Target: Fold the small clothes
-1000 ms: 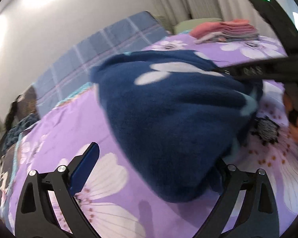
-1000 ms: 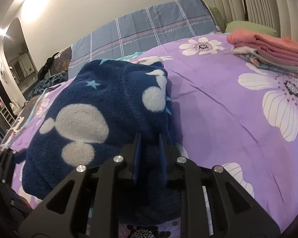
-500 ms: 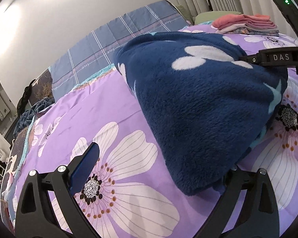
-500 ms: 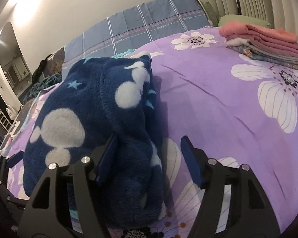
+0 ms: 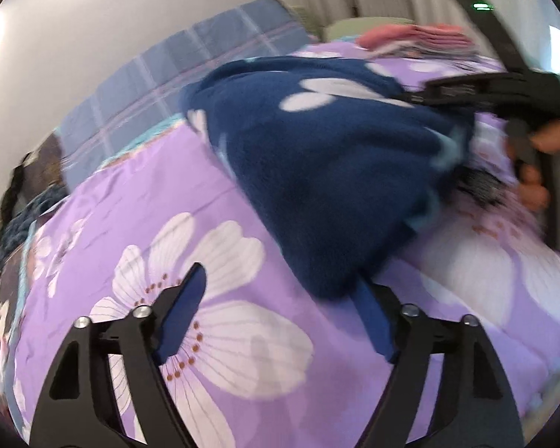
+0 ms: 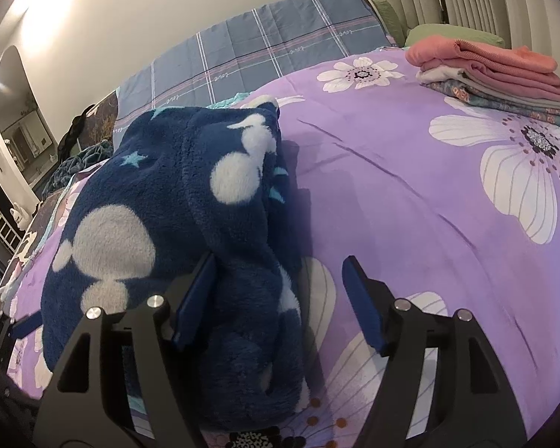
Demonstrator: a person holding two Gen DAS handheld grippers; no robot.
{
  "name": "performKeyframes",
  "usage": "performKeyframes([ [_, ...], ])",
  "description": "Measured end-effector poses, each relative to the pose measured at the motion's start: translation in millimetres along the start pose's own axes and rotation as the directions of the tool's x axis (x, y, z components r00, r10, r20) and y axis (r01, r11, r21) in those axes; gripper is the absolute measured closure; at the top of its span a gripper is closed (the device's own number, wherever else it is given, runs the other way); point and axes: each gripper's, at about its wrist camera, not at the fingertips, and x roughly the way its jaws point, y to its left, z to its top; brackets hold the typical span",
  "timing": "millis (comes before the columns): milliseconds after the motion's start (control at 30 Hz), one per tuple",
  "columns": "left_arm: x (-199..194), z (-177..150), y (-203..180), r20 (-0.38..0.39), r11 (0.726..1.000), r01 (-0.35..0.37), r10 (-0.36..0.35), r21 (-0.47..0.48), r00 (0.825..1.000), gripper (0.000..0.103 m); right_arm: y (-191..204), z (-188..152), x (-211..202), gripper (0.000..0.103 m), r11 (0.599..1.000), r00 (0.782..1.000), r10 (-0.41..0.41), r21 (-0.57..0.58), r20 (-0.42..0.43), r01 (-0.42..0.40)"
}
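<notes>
A: Two grippers, both spread. Left gripper (image 5: pixel 280 317): jaws wide, nothing between them, the near corner of the navy fleece garment (image 5: pixel 317 171) at 12 o'clock just past its right finger.

B: Right gripper (image 6: pixel 280 298): jaws apart, straddling a thick fold of the same garment (image 6: pixel 190 224); its left finger touches the fleece.

A: Garment lies bunched on the purple floral bedspread (image 6: pixel 410 194).

B: Folded clothes stack (image 6: pixel 492 71) at 2 o'clock, well apart. Left view blurred.

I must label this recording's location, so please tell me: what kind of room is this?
Most likely a bedroom: a bed with a purple floral sheet, a blue plaid pillow against the wall, and a stack of folded clothes beside the navy fleece garment.
</notes>
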Motion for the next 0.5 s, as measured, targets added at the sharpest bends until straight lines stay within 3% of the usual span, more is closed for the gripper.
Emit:
performKeyframes([
  [133,-35,15,14,0.083,0.985,0.171,-0.170,-0.005,0.982,0.048,-1,0,0,0.034,1.000,1.000,0.011,0.008,-0.001,-0.011],
  [300,-37,59,23,0.226,0.993,0.117,-0.116,0.008,0.967,0.052,-1,0,0,0.034,1.000,1.000,0.011,0.009,-0.001,-0.011],
  [400,8,82,28,0.187,0.995,0.102,-0.098,-0.012,0.977,0.061,0,-1,-1,0.034,1.000,1.000,0.006,0.006,0.001,-0.006],
  [500,68,80,26,0.083,0.996,0.095,-0.094,0.001,0.992,0.063,1,-1,0,0.034,1.000,1.000,0.006,0.001,0.000,-0.006],
])
